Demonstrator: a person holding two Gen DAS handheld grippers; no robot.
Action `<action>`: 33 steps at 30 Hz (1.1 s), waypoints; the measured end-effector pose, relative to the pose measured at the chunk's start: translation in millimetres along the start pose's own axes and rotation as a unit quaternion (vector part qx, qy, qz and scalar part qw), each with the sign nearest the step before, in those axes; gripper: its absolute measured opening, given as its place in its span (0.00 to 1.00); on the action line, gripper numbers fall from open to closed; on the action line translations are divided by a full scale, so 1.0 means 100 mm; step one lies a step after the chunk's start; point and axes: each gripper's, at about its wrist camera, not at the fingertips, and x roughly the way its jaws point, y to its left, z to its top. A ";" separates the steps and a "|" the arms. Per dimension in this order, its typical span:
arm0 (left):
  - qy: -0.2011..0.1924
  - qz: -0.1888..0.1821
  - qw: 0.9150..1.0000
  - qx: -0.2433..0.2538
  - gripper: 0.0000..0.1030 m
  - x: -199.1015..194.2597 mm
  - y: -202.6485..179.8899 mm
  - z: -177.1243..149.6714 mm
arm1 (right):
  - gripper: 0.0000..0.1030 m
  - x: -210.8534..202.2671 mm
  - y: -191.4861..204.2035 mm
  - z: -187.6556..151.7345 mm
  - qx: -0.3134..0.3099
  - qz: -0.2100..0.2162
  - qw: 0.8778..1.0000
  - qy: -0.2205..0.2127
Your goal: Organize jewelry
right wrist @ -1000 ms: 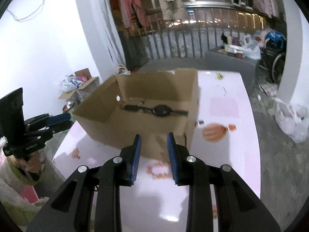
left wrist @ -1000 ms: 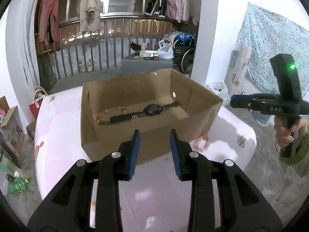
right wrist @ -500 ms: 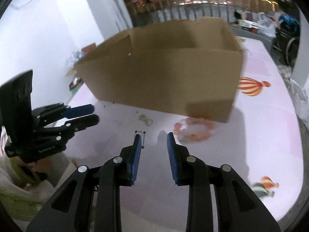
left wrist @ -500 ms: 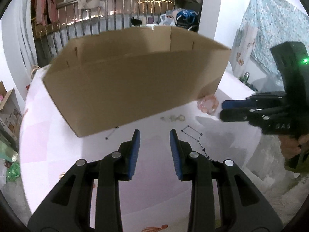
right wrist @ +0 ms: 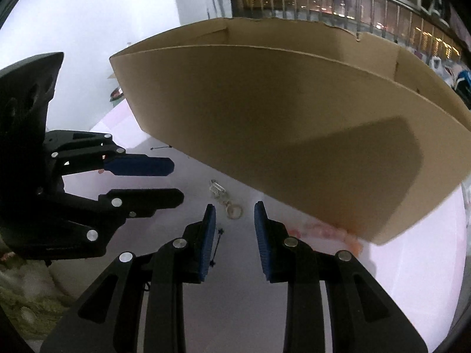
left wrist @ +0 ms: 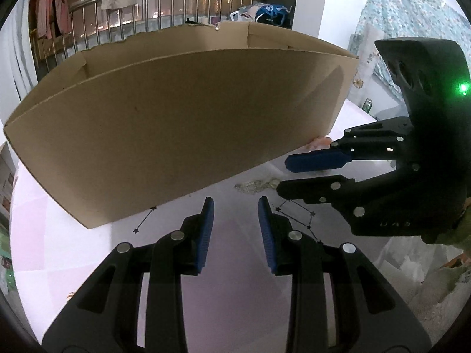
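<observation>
left fingers (left wrist: 234, 229) part-open, empty | right fingers (right wrist: 234, 229) part-open, empty, over earrings (right wrist: 225, 198) | earrings, bracelet (right wrist: 326, 231) on table (right wrist: 412, 264) beside box (right wrist: 294, 135) | both left to box

Two wrist fisheyes, both low and close to the brown cardboard box (left wrist: 182, 135), angled down at the pale pink tabletop (left wrist: 235, 294).
Left view faces the box from its left; right view from its right. Shared: box wall, small silver earrings (right wrist: 225, 198), each other's gripper.
</observation>
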 end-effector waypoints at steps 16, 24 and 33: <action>-0.005 -0.009 1.000 0.005 0.28 0.00 -0.03 -0.02 | 0.11 0.00 0.03 -0.04 -0.001 -0.004 1.000 0.010; -0.007 -0.003 1.000 0.019 0.28 0.02 -0.09 0.01 | 0.10 -0.15 -0.03 -0.21 0.037 -0.007 0.999 0.012; 0.009 0.009 1.000 0.015 0.12 0.17 -0.17 0.10 | 0.11 -0.19 -0.07 -0.27 0.052 -0.005 0.999 0.005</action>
